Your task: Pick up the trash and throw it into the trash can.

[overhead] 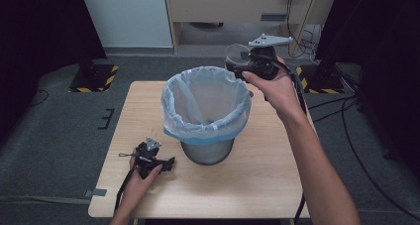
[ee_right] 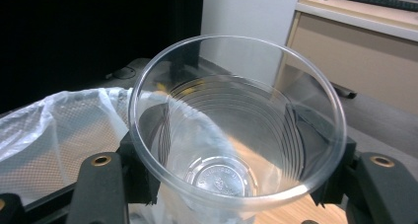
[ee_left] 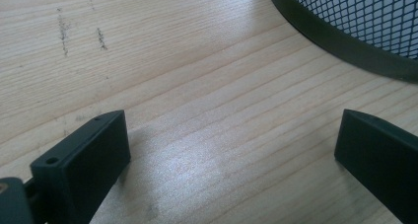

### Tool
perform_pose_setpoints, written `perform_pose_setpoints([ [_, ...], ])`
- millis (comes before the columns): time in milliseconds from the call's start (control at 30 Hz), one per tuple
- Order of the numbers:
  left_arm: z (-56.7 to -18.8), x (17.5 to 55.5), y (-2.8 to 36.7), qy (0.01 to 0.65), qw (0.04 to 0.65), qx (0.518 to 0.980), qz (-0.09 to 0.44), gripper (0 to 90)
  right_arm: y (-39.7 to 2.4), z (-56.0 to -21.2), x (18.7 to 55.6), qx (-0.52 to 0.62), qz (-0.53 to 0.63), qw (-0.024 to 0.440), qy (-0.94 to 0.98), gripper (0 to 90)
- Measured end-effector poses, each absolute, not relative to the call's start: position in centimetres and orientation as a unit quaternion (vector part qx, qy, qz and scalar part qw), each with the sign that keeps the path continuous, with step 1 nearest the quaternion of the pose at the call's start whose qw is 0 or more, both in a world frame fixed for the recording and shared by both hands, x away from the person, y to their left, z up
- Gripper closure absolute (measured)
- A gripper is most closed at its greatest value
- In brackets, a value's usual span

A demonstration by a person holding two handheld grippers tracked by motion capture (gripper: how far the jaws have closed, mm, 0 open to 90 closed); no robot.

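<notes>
Right gripper [overhead: 236, 62] clamped on a clear plastic cup [ee_right: 236, 130], one black jaw pressed to each side of the cup's wall. Held in the air at the far right of the bin's rim [overhead: 237, 86], above the table's far right part. Cup thin, see-through, round-mouthed and tapering to a small embossed base, with fine ridges ringing the inside wall. Empty as far as can be seen.

Left gripper [overhead: 171, 164] resting on the table [overhead: 262, 185] at the near left, just beside the bin's foot. Jaws spread wide apart, nothing between them but bare wood; blocky, matte black, flat-faced, with small screw holes along the top edges.

Bin [overhead: 207, 153] standing upright in the middle of the table: round, dark wire mesh with a solid dark band at the base [ee_left: 340, 41]. Lined with a thin, pale, crinkled plastic bag [overhead: 205, 103], its edge folded over the rim and hanging down the outside in a bluish collar.

Table of pale wood, smooth, with straight grain lines and a few dark scuff marks [ee_left: 63, 31] to the left of the left gripper.
</notes>
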State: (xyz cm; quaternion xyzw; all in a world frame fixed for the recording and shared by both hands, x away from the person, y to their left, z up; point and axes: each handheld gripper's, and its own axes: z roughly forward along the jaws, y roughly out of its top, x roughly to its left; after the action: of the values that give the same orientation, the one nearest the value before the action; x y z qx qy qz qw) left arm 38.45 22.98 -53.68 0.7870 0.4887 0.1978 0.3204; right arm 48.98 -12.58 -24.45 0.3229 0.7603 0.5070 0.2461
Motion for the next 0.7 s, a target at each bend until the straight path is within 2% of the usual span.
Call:
perform_pose_setpoints([
  [700,-53.7,38.5,23.0,0.489,0.32,0.787,0.198,0.0,-11.4,-25.2,48.6,0.308,0.509,0.228,0.77,35.4],
])
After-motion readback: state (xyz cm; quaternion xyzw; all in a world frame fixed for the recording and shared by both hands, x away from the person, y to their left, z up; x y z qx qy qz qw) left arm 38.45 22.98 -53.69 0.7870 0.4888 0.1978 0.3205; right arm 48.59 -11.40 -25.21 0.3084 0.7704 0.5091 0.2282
